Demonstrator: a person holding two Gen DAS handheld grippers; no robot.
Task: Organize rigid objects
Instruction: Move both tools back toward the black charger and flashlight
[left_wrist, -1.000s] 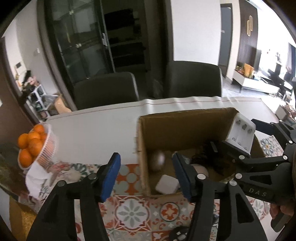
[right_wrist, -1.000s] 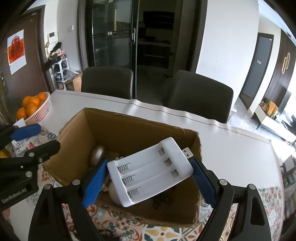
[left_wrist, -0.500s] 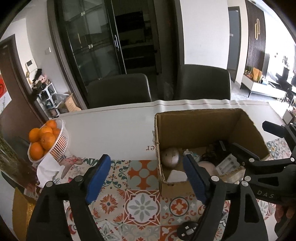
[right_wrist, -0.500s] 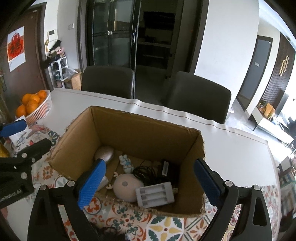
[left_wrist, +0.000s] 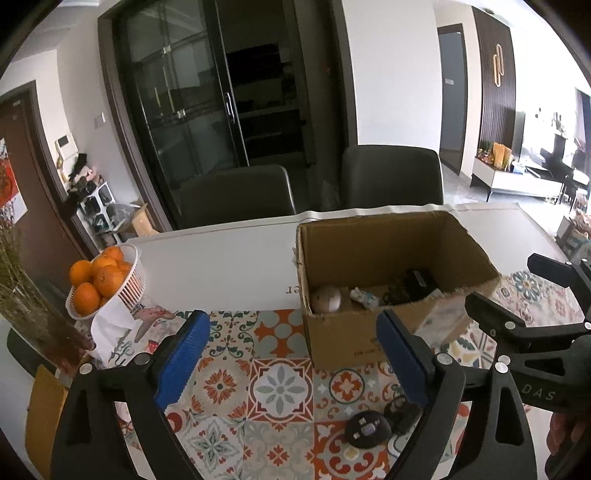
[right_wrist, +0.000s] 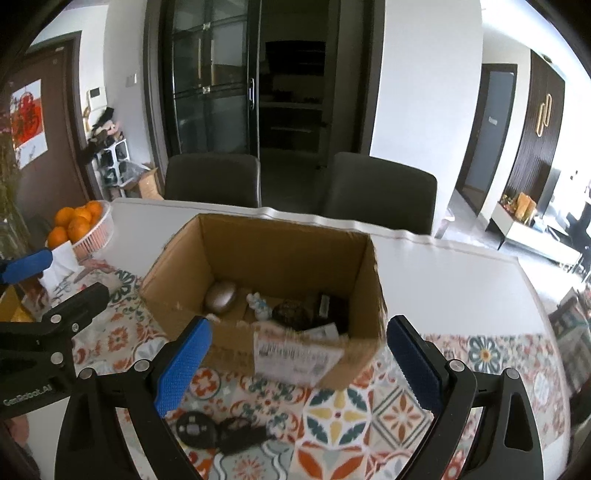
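Note:
An open cardboard box (left_wrist: 376, 243) (right_wrist: 284, 254) stands on the patterned tablecloth. Inside it lie a metallic egg-shaped object (left_wrist: 325, 299) (right_wrist: 221, 298), a small white-blue figurine (right_wrist: 258, 304) and dark cables with a black adapter (right_wrist: 328, 306). A black round plug with its cable (left_wrist: 367, 430) (right_wrist: 194, 428) lies on the cloth in front of the box. My left gripper (left_wrist: 291, 356) hovers before the box's left front corner, its jaws opening with nothing between them. My right gripper (right_wrist: 298, 365) stands open and empty before the box's labelled front wall.
A white basket of oranges (left_wrist: 103, 284) (right_wrist: 79, 225) sits at the table's left, with a white cloth and dried stems beside it. Two dark chairs (left_wrist: 236, 195) stand behind the white table. A hand shows at the lower right of the left wrist view.
The right gripper opened and the white battery charger dropped into the box. Both grippers drew back from the box, and the left jaws spread wider.

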